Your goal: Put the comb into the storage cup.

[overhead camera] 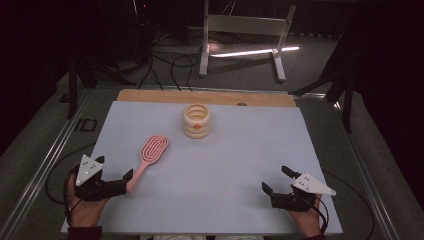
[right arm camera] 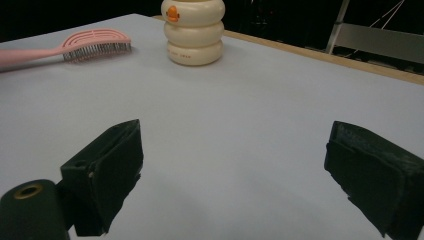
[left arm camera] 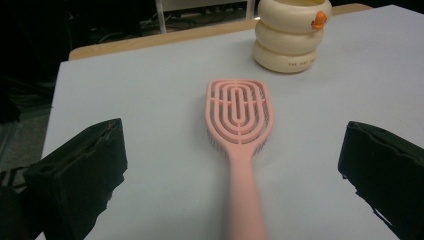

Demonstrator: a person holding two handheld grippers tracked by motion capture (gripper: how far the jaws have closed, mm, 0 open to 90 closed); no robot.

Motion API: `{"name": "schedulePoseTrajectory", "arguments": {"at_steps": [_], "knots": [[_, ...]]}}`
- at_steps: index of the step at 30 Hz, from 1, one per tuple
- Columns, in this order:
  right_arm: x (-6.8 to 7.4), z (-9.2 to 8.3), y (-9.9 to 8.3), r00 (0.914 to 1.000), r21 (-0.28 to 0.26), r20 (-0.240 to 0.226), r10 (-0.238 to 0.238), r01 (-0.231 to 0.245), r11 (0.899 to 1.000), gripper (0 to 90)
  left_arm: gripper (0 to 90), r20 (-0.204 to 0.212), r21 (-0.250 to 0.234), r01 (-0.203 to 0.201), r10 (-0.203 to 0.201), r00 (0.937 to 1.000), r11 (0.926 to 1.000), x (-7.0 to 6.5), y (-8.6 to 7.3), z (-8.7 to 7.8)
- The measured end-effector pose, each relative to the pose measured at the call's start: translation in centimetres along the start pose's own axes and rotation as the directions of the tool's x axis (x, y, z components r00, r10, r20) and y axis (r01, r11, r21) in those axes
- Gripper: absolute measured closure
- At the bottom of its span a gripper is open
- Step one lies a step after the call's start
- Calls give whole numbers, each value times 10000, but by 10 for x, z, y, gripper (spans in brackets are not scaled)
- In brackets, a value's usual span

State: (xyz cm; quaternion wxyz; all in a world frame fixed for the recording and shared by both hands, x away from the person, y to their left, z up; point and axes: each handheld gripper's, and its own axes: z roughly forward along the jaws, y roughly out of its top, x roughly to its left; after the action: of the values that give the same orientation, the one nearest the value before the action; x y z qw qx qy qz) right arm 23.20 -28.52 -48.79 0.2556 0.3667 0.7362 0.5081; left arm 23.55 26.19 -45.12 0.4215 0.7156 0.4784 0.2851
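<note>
A pink hairbrush [overhead camera: 152, 149] lies on the pale blue table top [overhead camera: 240, 150], bristles down, its handle pointing to the near left. My left gripper [overhead camera: 125, 182] is open, jaws wide apart on either side of the handle's end without pressing it. In the left gripper view the brush [left arm camera: 239, 110] runs up the middle between the two black jaws of the left gripper [left arm camera: 234, 160]. A cream ribbed holder [overhead camera: 196, 120] with an orange mark stands upright at the far centre. My right gripper [overhead camera: 274, 178] rests open at the near right, nothing between its jaws.
The table's far edge is a bare wooden strip [overhead camera: 210, 96]. Beyond it stand a white metal frame [overhead camera: 240, 30] and loose cables [overhead camera: 170, 60] on the floor. A metal rail [overhead camera: 45, 160] runs along the table's left side.
</note>
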Motion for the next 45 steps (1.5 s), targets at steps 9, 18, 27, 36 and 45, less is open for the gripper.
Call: {"name": "schedulePoseTrajectory", "arguments": {"at_steps": [9,18,27,36,45], "knots": [[0,-2,1,9999,-113,141,-66,67,9999,87,2,75,809,-267,262,9996,9964,-5,3,15],[0,-1,1,9999,-115,136,-67,69,9999,87,2,86,1580,-464,456,9989,9863,-9,11,30],[0,-1,1,9999,-60,130,-94,95,9999,87,3,159,2387,-533,510,9986,9696,-8,19,45],[1,0,0,9999,2,124,-47,47,10000,87,2,268,3096,-556,498,9984,9492,-10,23,63],[0,0,0,9999,6,124,-44,43,10000,87,8,309,3651,-747,681,9972,9280,-14,28,79]]}}
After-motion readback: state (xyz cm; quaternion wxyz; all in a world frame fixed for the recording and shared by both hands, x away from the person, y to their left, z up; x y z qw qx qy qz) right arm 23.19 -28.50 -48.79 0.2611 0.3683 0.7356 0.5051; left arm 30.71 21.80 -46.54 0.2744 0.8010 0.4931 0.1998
